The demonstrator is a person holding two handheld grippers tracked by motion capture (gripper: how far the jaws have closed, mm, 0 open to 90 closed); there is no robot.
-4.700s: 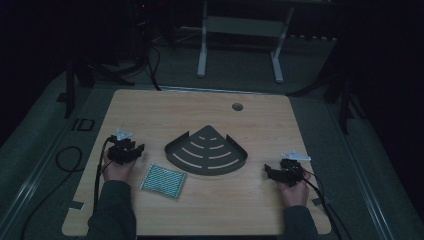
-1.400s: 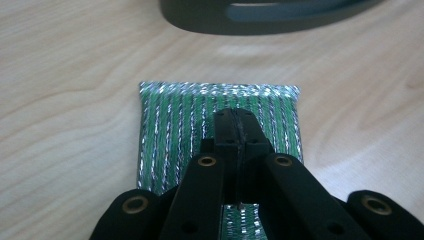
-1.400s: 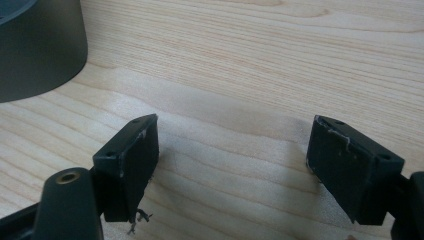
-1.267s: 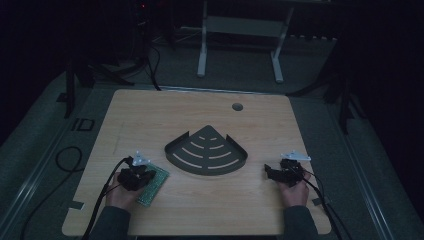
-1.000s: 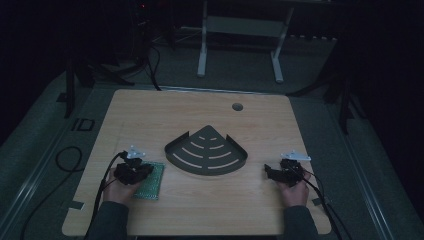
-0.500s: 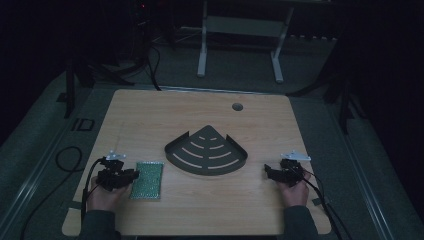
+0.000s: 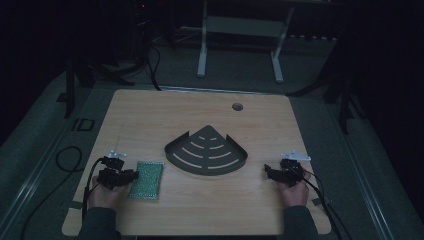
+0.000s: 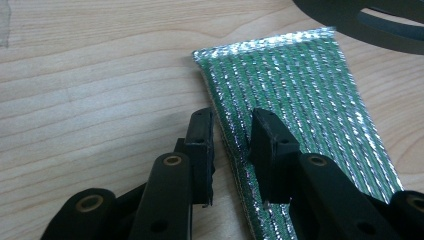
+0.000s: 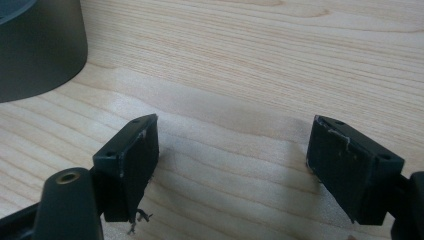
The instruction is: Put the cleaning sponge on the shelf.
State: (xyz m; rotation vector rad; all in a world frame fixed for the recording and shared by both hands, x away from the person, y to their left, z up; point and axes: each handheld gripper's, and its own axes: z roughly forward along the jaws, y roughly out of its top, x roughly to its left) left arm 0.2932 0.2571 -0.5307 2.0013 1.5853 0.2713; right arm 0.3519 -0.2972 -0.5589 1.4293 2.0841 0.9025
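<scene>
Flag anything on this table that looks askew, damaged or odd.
Little stands out. The green sponge lies flat beside the dark rack, and the left claw straddles its near edge. The right claw is open over bare table; a frayed thread hangs off one of its pads.

In the left gripper view, the flat green scouring pad with silvery glinting stripes (image 8: 300, 125) runs off the bottom edge behind the left gripper (image 8: 231, 150), so its near end is hidden, and whether the two black jaws straddling its edge actually touch it cannot be told. The dark grey fan-shaped slotted metal tray (image 8: 370, 20) is cut off by the top right corner there, and in the right gripper view only a piece of its wall (image 9: 40, 47) shows at the top left corner. In the dim high view the person's forearms are cut by the bottom edge, and the jaws of the right gripper (image 7: 270, 173) are too small to tell apart.
</scene>
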